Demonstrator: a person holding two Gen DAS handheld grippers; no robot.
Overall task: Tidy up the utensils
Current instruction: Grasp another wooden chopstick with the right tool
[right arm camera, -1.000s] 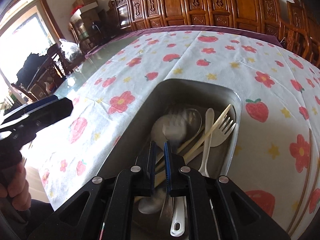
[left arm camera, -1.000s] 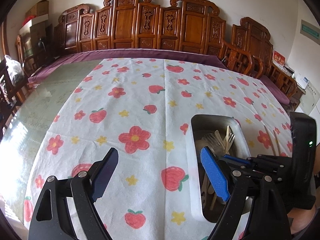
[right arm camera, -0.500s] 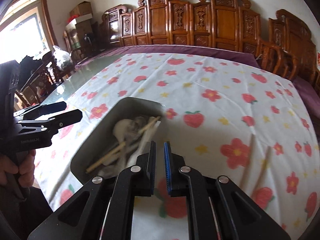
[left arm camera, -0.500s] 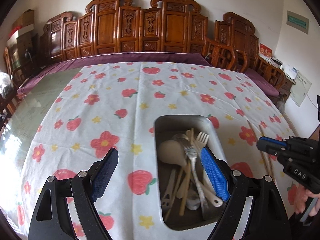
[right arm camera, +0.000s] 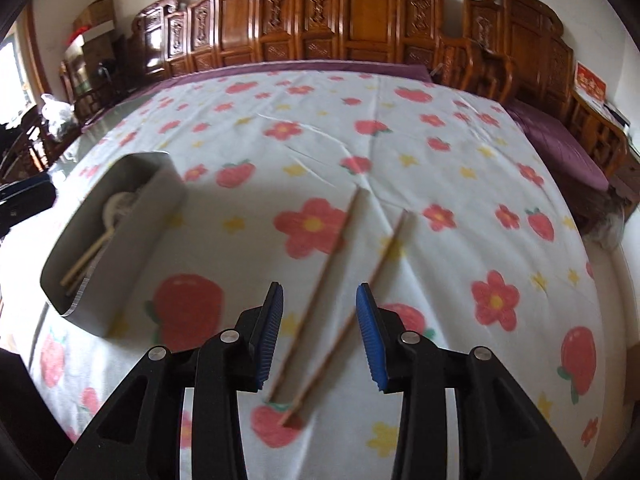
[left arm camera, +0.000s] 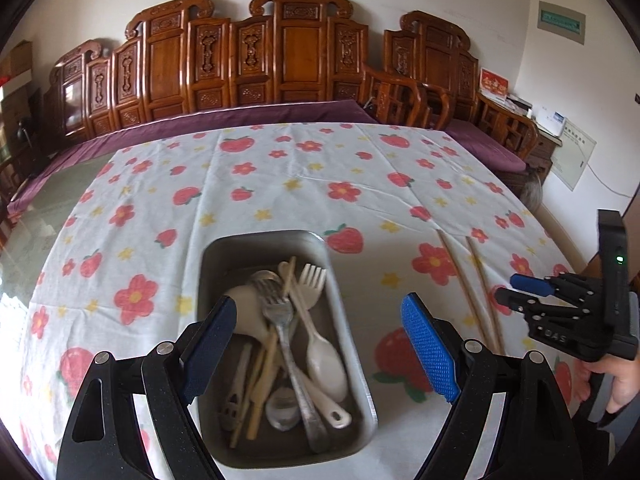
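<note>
- Right gripper [right arm camera: 320, 330]: jaws have just been opening and now stand partly apart, nothing pressed between the pads; it hangs over the two chopsticks [right arm camera: 320, 292], which lie on the cloth side by side, their near ends close together under the jaws and their far ends spreading away; seen from its own camera both sticks pass through the gap between the blue pads, touching neither.
- Left gripper [left arm camera: 320, 344]: jaws wide apart and holding nothing; it hovers above the metal tray [left arm camera: 348, 308], whose near half shows between the two pads; the tray's right wall lies inside the gap, well left of the right pad.
- In the tray, a loose pile: a metal fork [left arm camera: 280, 320] lying along the middle, a white plastic fork [left arm camera: 314, 280] and a white spoon [left arm camera: 326, 360] to its right, pale wooden sticks and further spoons crossing beneath; which piece rests on which I cannot tell in full.
- Seen from the left camera, the chopsticks lie on the flowered tablecloth [left arm camera: 260, 184] to the right of the tray, apart from it; the right gripper and the person's hand [left arm camera: 616, 380] show beyond them at the frame's right edge.
- The cloth covers most of the tabletop; a glass strip shows bare on the left.
- Farthest off, a row of carved wooden chairs [left arm camera: 296, 52] stands against the wall behind the tabletop.
</note>
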